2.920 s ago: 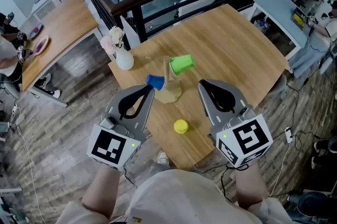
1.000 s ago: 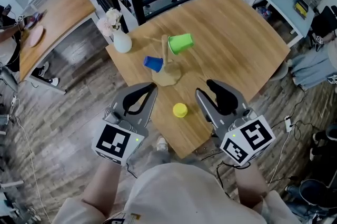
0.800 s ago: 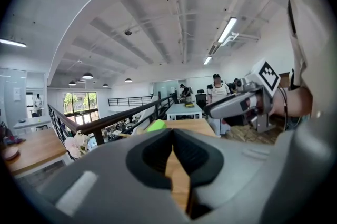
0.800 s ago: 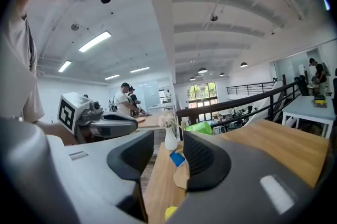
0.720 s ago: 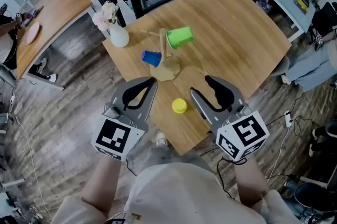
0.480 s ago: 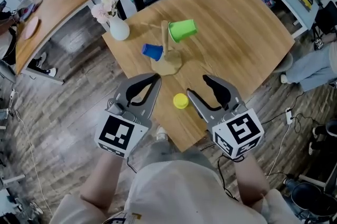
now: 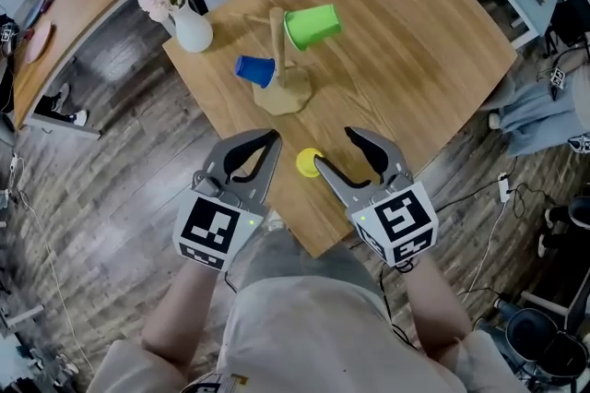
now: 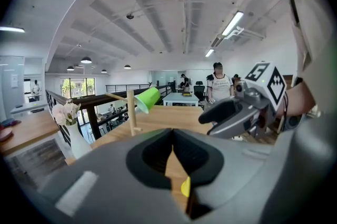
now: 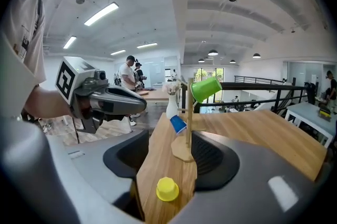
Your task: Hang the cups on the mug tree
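1. A light wooden table [image 7: 415,41] with rounded corners is seen from above, over a dark plank floor [image 7: 101,197].
2. A wooden mug tree with a round base [image 7: 278,59] is set upright on the table, towards its left side.
3. A green plastic cup [image 7: 312,25] is hung tilted on an upper peg, to the right of the post. A smaller blue plastic cup [image 7: 253,69] is hung on a lower peg, to the left of the post.
4. A small yellow plastic cup [image 7: 310,162] is left on the table near the edge closest to the person, apart from the tree's base and apparently mouth down.
5. The right gripper [image 7: 336,149] is held released, its jaws spread wide after having just been opening. In the right gripper view the yellow cup is seen in the gap between them, with neither pad pressed on it.
6. The left gripper [image 7: 274,139] is held clenched, its jaws brought together with nothing grasped, just left of the yellow cup at the table's near edge.
7. A white vase of pale flowers [image 7: 189,29] is placed at the far left corner, well apart from the yellow cup.
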A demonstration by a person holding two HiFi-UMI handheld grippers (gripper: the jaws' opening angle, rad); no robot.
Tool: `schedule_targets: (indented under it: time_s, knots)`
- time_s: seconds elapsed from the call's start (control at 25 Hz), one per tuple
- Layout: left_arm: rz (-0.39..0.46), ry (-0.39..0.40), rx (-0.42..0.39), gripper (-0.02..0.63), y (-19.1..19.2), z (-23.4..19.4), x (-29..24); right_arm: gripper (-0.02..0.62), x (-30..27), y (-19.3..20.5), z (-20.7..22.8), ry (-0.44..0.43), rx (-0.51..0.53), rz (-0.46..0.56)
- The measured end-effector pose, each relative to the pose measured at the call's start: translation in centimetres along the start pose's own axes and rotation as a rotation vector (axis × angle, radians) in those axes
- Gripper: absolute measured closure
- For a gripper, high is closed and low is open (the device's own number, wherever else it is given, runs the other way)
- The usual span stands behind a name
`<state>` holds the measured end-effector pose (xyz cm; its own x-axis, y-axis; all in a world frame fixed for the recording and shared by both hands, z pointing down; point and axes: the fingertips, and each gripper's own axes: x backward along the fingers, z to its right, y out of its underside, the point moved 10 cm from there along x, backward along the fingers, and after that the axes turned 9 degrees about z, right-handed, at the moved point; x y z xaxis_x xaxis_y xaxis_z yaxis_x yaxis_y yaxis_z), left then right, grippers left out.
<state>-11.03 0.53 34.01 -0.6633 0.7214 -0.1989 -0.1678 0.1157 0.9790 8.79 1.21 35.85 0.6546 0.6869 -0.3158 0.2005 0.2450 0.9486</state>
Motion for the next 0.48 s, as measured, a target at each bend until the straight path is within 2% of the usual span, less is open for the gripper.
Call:
schedule_targets:
  time_s: [0.48]
  knots:
    - [-0.057,0.000,0.050,0.603,8.0,0.2,-1.2,0.333,-3.4,8.7,-0.3,-0.015,-0.062,-0.099]
